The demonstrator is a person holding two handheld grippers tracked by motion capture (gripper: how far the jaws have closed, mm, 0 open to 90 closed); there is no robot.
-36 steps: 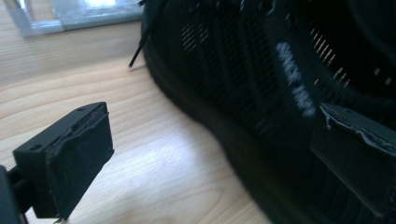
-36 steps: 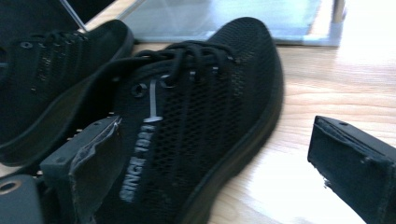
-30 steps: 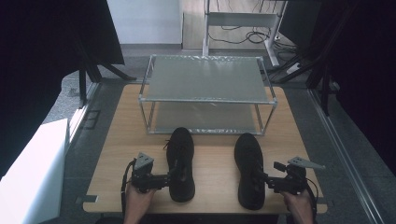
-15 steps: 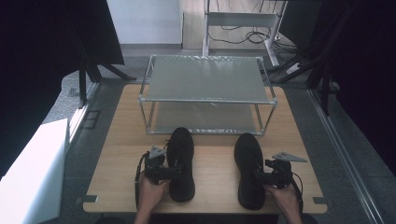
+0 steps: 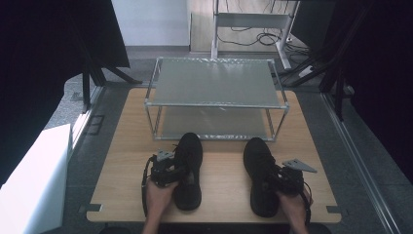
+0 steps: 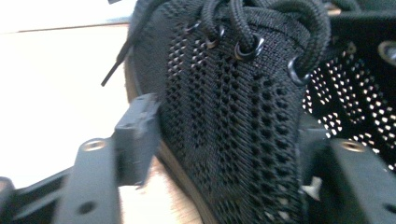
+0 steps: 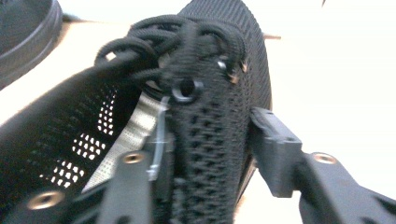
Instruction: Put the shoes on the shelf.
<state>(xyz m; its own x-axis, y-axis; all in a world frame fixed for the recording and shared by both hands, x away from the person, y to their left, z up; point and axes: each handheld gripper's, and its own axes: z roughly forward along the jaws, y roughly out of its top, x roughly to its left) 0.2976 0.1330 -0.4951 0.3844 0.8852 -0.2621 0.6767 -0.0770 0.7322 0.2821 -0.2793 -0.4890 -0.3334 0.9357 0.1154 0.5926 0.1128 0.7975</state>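
Two black mesh lace-up shoes lie side by side on the wooden table point(image 5: 221, 187), toes pointing at the rack. My left gripper point(image 5: 180, 170) has come at the left shoe point(image 5: 190, 151) from its left. Its jaws stand on either side of that shoe's side wall point(image 6: 233, 140), one outside and one inside the opening, both touching it. My right gripper point(image 5: 273, 178) holds the right shoe point(image 5: 258, 156) the same way from its right. There the side wall point(image 7: 210, 140) by the top eyelet is pinched between the jaws.
A two-level metal rack point(image 5: 216, 104) with frosted shelves stands at the back of the table, just beyond the shoes' toes. The table's front edge runs close under both hands. A white block point(image 5: 34, 180) sits on the floor to the left.
Both grippers have moved inward from beside the shoes onto them, and their jaws now straddle and press the shoes' side walls. The shoes have stayed in place.
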